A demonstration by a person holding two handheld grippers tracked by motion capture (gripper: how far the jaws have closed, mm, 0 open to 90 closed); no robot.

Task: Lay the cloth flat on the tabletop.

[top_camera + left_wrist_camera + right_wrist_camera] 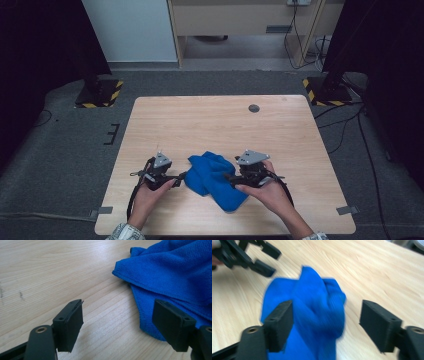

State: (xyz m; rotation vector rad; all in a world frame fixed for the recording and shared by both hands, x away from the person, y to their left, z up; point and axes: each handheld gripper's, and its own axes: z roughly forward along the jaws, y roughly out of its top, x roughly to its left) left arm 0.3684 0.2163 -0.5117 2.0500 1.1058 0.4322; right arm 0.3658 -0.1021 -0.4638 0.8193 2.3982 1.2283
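Observation:
A crumpled blue cloth (215, 177) lies on the wooden table (210, 120) near its front edge, between the two hands. My left gripper (181, 176) sits at the cloth's left edge, pointing right. In the left gripper view its jaws (117, 312) stand apart over bare wood, and the cloth's (170, 270) corner lies just behind the right jaw. My right gripper (229, 177) hovers over the cloth's right side. In the right gripper view it (327, 312) stands open above the cloth (312, 297), not touching it. The left gripper (265, 260) shows beyond the cloth.
A dark round cap (254, 108) is set in the tabletop at the back right. Two stands with yellow-black striped bases (100, 92) (325, 92) flank the table's far corners. Cables run across the grey floor on the right.

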